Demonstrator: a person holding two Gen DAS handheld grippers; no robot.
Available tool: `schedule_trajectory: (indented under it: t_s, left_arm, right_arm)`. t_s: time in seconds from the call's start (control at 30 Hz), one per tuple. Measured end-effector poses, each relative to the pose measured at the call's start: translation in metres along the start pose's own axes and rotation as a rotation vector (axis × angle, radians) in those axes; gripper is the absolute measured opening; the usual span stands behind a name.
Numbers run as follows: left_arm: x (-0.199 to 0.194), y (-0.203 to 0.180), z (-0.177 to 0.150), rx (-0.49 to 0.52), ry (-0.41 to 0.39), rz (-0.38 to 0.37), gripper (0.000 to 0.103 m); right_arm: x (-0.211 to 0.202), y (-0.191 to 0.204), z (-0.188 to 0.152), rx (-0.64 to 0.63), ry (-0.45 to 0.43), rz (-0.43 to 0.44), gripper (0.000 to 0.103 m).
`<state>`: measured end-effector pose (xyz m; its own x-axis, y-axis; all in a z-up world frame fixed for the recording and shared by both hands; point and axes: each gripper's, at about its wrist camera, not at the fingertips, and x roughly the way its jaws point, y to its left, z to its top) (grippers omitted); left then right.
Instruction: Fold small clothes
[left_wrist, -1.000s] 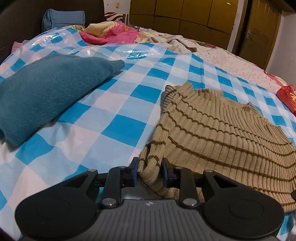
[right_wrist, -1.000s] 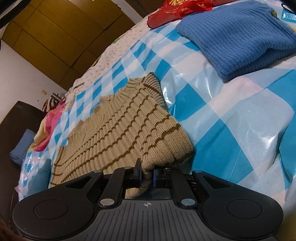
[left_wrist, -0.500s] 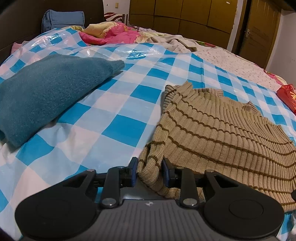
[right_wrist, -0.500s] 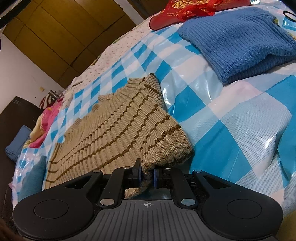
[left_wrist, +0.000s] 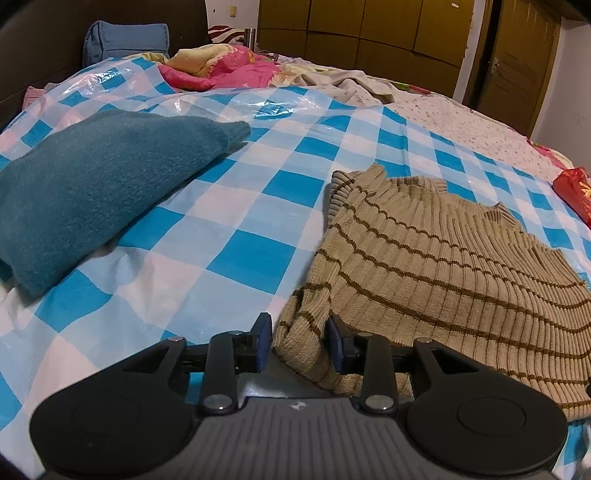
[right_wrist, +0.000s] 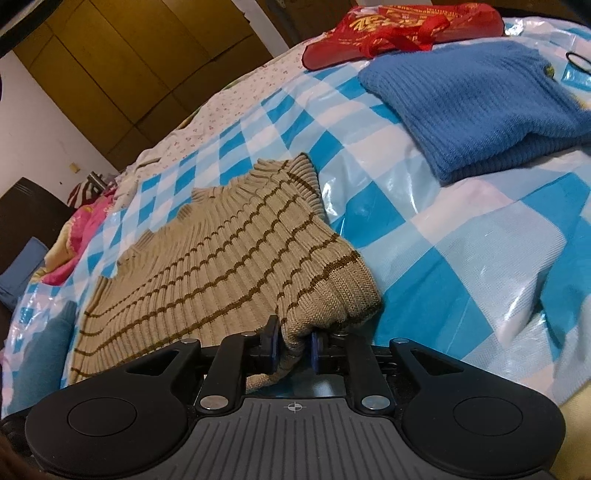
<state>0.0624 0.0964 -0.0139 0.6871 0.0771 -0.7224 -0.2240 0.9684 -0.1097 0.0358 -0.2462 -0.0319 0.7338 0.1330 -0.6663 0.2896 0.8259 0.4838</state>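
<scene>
Striped sweater (left_wrist: 436, 266) lies flat, collar pointing away, long axis crosswise.

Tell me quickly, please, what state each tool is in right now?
Left tool: opening, sweater corner between its pads, loose.
Right tool: opening, sweater's other corner between its pads, barely gripped if at all.

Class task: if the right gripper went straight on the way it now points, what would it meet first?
The right gripper, its jaws opening, already has the striped beige sweater between them, so it would push further into that knit, probably bunching it on the checked cover.
</scene>
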Motion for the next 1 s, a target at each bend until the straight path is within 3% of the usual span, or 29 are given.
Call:
schedule_trajectory:
  t_s: [0.3,0.7,1.0]
  left_arm:
    - [-0.008,0.0,0.0,0.018,-0.033,0.025,0.046]
    - [-0.018,0.003,0.0,0.027,-0.067,0.045,0.048]
    - [-0.025,0.004,-0.001,0.033,-0.079,0.067,0.051]
  right_arm:
    - [-0.021,-0.004,0.004,0.021,-0.026,-0.025,0.019]
    - [-0.052,0.002,0.013,-0.081,-0.128,-0.085,0.022]
    - [-0.05,0.005,0.012,-0.099,-0.115,-0.061,0.022]
